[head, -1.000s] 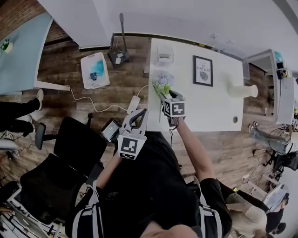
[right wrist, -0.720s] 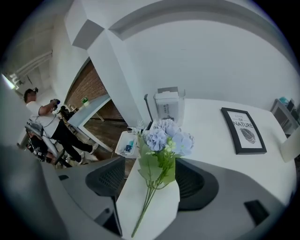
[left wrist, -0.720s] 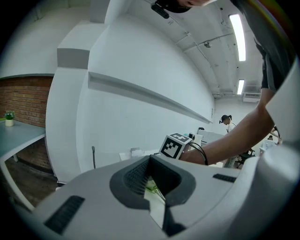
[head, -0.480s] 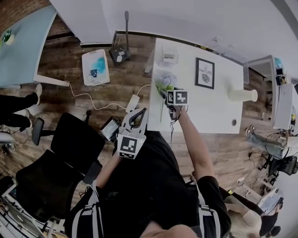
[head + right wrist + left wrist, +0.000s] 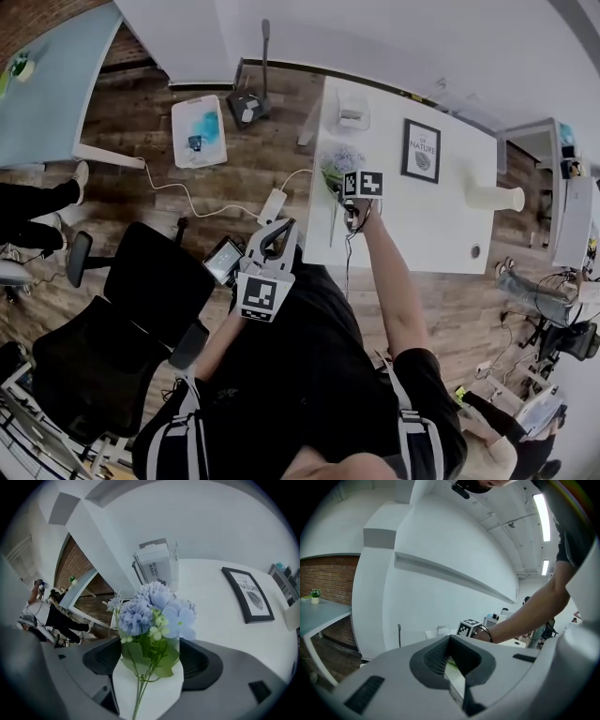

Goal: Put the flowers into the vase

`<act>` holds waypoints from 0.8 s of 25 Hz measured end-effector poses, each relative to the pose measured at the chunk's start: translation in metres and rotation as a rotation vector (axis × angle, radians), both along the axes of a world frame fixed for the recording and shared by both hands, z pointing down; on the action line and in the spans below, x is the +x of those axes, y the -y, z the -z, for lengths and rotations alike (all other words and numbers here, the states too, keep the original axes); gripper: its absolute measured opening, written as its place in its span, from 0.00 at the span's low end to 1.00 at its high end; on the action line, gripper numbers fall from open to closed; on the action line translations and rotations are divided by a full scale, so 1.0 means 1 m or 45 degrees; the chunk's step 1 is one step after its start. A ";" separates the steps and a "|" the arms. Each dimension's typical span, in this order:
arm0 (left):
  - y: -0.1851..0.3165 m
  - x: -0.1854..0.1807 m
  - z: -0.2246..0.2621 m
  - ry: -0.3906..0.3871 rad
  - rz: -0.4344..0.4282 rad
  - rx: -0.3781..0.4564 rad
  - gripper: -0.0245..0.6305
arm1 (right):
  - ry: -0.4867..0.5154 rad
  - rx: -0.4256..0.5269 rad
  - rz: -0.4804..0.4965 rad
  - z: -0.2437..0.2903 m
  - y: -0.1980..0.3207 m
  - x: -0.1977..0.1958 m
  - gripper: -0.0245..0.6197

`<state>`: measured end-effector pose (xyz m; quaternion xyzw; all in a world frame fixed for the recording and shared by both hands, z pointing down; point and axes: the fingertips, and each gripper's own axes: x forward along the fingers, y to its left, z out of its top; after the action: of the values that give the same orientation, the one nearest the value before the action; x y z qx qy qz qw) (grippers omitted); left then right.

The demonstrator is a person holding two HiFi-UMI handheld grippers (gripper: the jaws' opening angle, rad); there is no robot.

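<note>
A bunch of blue flowers [image 5: 337,161] [image 5: 152,611] with green leaves lies near the left edge of the white table [image 5: 422,225], its thin stems [image 5: 332,223] pointing back toward me. My right gripper [image 5: 345,190] [image 5: 149,654] points steeply down over the bunch. Its jaws are opening wide, with the leaves and stems between them and the pads not pressing. The white vase [image 5: 494,197] stands far off at the table's right side. My left gripper [image 5: 286,227] [image 5: 451,641] hovers off the table's left edge, shut and holding nothing.
A framed print [image 5: 421,151] lies on the table right of the flowers, and a clear box [image 5: 352,110] stands behind them. To the left, on the wooden floor, are a black chair [image 5: 141,291], a cable with a power strip [image 5: 273,203] and a white case [image 5: 198,130].
My right gripper has moved farther out over the table and lower, onto the flowers. The left gripper has stayed about where it was.
</note>
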<state>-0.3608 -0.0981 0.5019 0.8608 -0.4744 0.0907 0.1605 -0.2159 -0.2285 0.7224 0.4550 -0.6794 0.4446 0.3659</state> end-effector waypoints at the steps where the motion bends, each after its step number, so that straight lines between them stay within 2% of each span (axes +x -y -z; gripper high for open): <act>1: 0.000 -0.003 -0.001 0.000 0.005 -0.003 0.05 | -0.013 -0.008 0.003 -0.002 0.000 -0.001 0.61; 8: 0.003 -0.009 -0.005 -0.002 0.021 -0.020 0.05 | -0.076 -0.080 0.036 -0.022 -0.001 -0.010 0.61; 20: 0.004 -0.014 -0.007 0.004 0.036 -0.036 0.05 | -0.159 -0.135 0.058 -0.032 -0.001 -0.006 0.60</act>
<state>-0.3743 -0.1017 0.5091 0.8516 -0.4853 0.0963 0.1731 -0.2222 -0.2274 0.7546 0.4462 -0.6409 0.4423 0.4410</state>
